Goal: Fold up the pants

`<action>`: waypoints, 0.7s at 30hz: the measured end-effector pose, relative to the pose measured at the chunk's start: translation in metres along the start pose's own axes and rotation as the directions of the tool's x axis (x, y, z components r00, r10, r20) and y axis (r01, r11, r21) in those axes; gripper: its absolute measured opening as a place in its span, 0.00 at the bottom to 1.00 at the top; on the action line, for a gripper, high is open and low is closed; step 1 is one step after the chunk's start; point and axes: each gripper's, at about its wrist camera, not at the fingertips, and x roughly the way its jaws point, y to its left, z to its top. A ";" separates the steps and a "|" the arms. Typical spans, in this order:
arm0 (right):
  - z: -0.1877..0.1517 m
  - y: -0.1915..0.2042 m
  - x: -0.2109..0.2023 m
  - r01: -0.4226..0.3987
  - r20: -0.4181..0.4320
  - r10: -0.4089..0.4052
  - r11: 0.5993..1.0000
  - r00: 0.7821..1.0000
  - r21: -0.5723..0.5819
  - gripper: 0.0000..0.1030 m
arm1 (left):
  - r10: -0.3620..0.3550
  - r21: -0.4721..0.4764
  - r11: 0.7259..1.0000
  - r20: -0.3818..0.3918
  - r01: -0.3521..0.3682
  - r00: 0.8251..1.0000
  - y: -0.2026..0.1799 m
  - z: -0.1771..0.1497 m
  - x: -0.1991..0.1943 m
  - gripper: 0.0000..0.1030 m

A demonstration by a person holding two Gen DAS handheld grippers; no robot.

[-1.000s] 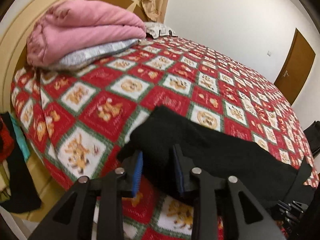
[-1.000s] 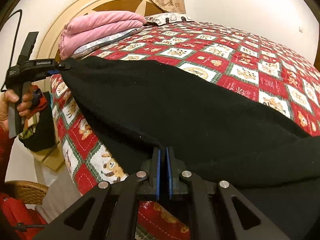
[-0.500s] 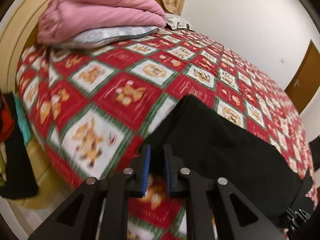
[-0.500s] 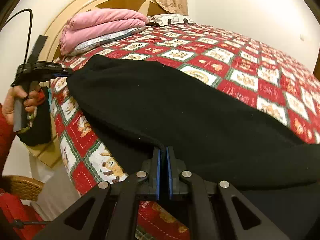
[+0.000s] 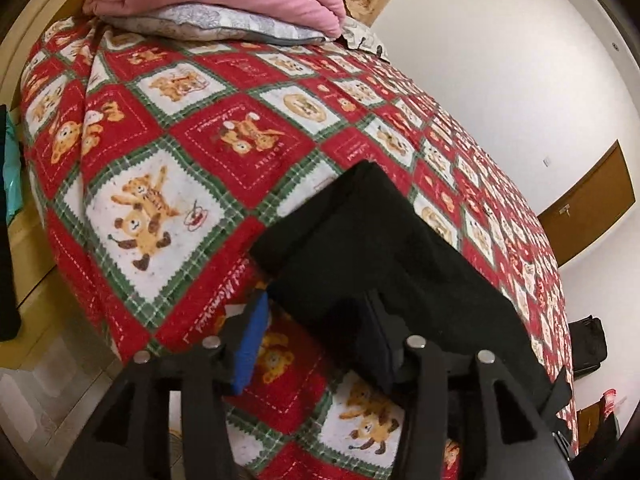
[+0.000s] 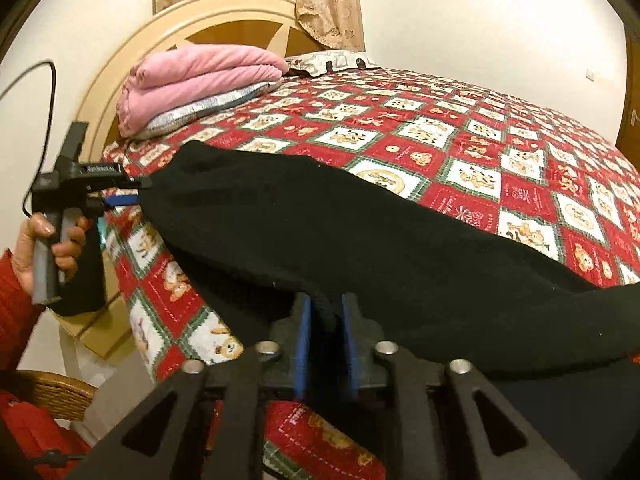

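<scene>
Black pants (image 5: 380, 248) lie folded along the near edge of a bed with a red teddy-bear quilt (image 5: 168, 160). My left gripper (image 5: 316, 308) hovers at their left end. Its jaws are opening; the cloth's corner lies between them, clear of the blue left pad (image 5: 252, 340). In the right wrist view the pants (image 6: 340, 232) stretch across the quilt (image 6: 480, 152). My right gripper (image 6: 325, 312) is at their near edge with its jaws opening. A ridge of fabric stands loose between the blue pads. A hand (image 6: 52, 240) holds the left gripper (image 6: 120, 196) at the far left.
A folded pink blanket (image 6: 200, 76) on a grey pillow lies by the cream headboard (image 6: 224, 20). A wicker basket (image 6: 56, 396) stands on the floor at lower left. A brown door (image 5: 588, 208) and a black bag (image 5: 586, 344) are beyond the bed's far end.
Both grippers were shut on the pants' edge; now both sets of jaws stand apart. The left gripper sank toward the bed and the pants settled onto the quilt.
</scene>
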 end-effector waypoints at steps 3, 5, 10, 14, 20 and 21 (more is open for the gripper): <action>-0.001 -0.001 -0.001 0.016 0.010 -0.016 1.000 1.000 0.000 0.46 | 0.023 -0.023 0.999 -0.004 -0.023 1.000 0.003 -0.002 0.002 0.55; -0.001 -0.003 -0.001 0.014 0.012 -0.015 1.000 1.000 0.010 0.46 | 0.021 -0.034 0.999 0.001 -0.021 1.000 0.003 -0.002 0.003 0.55; 0.001 -0.007 -0.003 0.019 0.020 -0.020 0.999 1.000 0.031 0.46 | 0.015 -0.037 0.999 0.038 -0.014 0.999 0.001 0.003 0.006 0.31; 0.001 -0.014 -0.004 0.020 0.021 -0.021 0.998 1.000 0.068 0.46 | 0.047 0.014 0.999 0.089 -0.048 0.995 -0.011 0.002 -0.001 0.20; 0.000 -0.019 0.003 0.018 -0.011 -0.017 0.998 1.000 0.057 0.46 | 0.138 0.140 0.978 0.134 -0.156 0.981 -0.033 -0.001 -0.011 0.16; 0.000 -0.018 0.003 0.012 -0.012 -0.012 0.999 1.000 0.048 0.46 | 0.159 0.164 0.970 0.136 -0.180 0.978 -0.037 0.000 -0.013 0.16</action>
